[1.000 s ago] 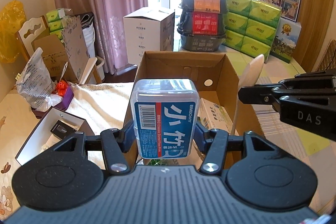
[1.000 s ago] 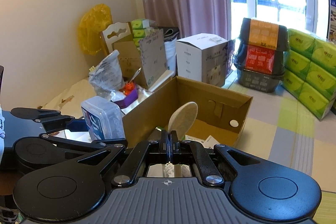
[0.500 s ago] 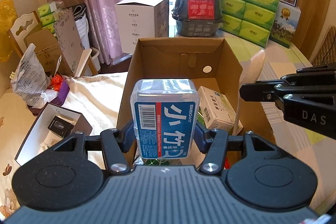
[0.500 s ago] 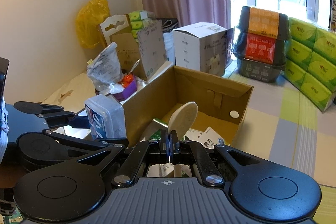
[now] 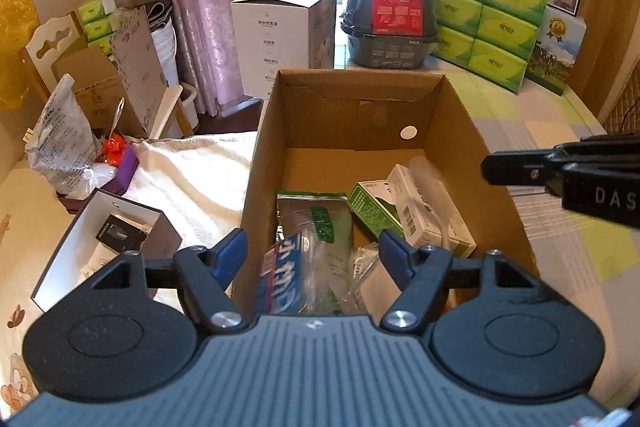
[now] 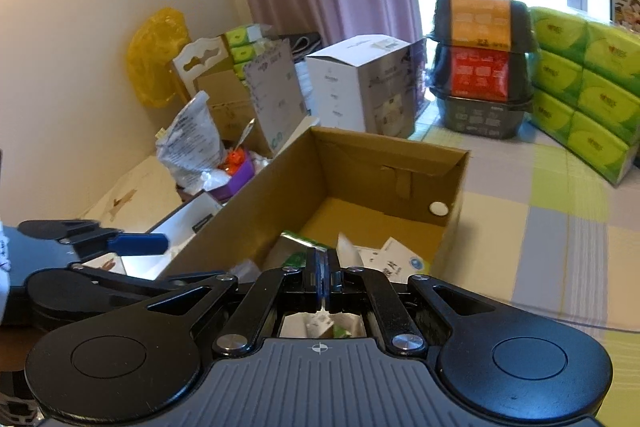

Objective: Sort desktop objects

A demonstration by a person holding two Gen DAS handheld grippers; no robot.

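The open cardboard box (image 5: 360, 77) sits just ahead of both grippers. My left gripper (image 5: 312, 251) is open over the box's near left wall, its blue pads empty. Below it, a blurred clear plastic box with a blue label (image 5: 286, 279) lies inside the carton on a green-and-silver pouch (image 5: 316, 215). A pale spoon (image 5: 432, 187) shows as a blur over the white carton pack (image 5: 416, 219) inside. My right gripper (image 6: 324, 267) hovers at the box's near right, fingers only a slit apart and empty; it reaches in from the right edge (image 5: 492, 171) of the left wrist view.
A white towel (image 5: 192, 179), an open white box (image 5: 112, 227) and a plastic bag (image 5: 60, 143) lie left of the carton. Behind it stand a white carton (image 5: 284, 35), stacked black containers (image 5: 392, 7) and green tissue packs (image 5: 488, 11).
Both grippers moved forward over the carton. The left one opened and the blue-labelled box dropped inside. The spoon left the right gripper's fingers and fell into the carton.
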